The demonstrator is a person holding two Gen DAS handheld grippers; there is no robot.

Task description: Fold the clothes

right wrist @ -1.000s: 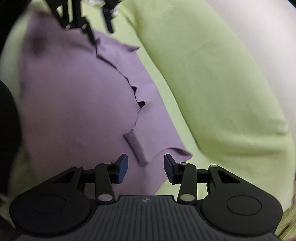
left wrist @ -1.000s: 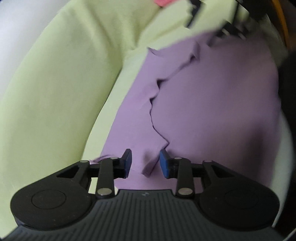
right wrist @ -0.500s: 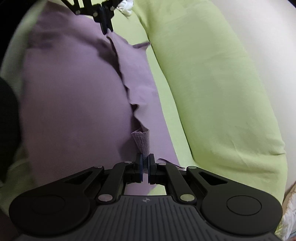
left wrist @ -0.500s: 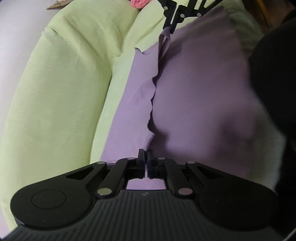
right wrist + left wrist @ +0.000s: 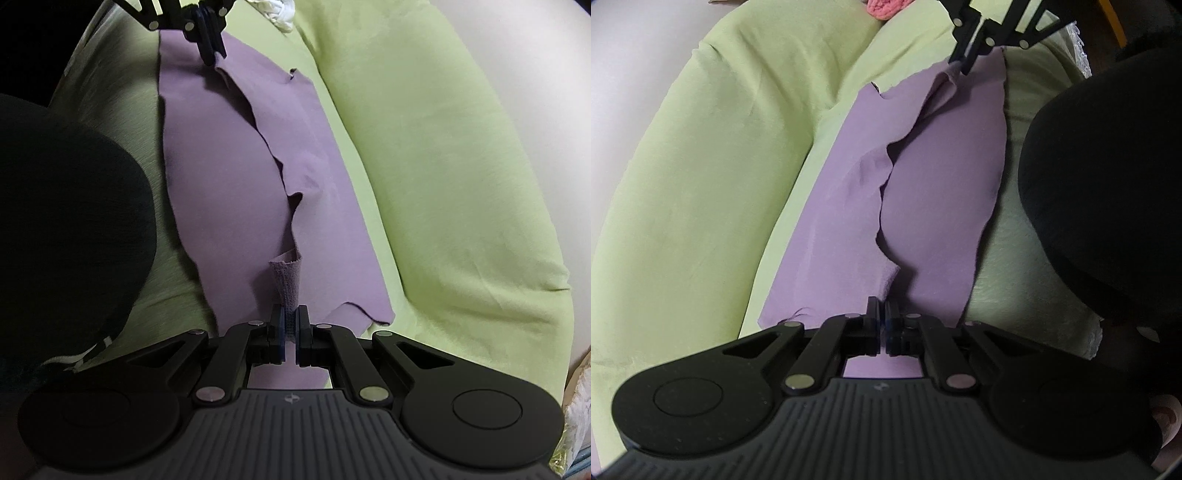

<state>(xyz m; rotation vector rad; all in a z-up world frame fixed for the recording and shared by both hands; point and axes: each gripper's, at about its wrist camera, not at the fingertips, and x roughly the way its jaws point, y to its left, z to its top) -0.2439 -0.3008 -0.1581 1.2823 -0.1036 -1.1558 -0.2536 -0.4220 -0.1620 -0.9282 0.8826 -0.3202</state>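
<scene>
A purple garment [image 5: 938,177] lies stretched lengthwise on a light green sofa seat [image 5: 1027,258]. My left gripper [image 5: 885,314] is shut on its near end in the left wrist view, with the upper layer pulled up off the lower one. At the far end of that view my right gripper [image 5: 964,62] pinches the other end. In the right wrist view my right gripper [image 5: 290,325] is shut on a ribbed cuff-like strip [image 5: 286,280] of the purple garment [image 5: 229,177]. My left gripper [image 5: 210,44] grips the far end there.
The green sofa backrest [image 5: 713,177] runs along one side of the garment, also the backrest [image 5: 454,177] in the right wrist view. A person's dark-clothed leg [image 5: 1108,192] fills the other side. A pink item [image 5: 882,7] and a white item [image 5: 277,11] lie at the sofa's far ends.
Both grippers went from open to shut on the garment's ends. The upper layer has since been lifted and pulled taut, and the garment now looks narrower and longer between them.
</scene>
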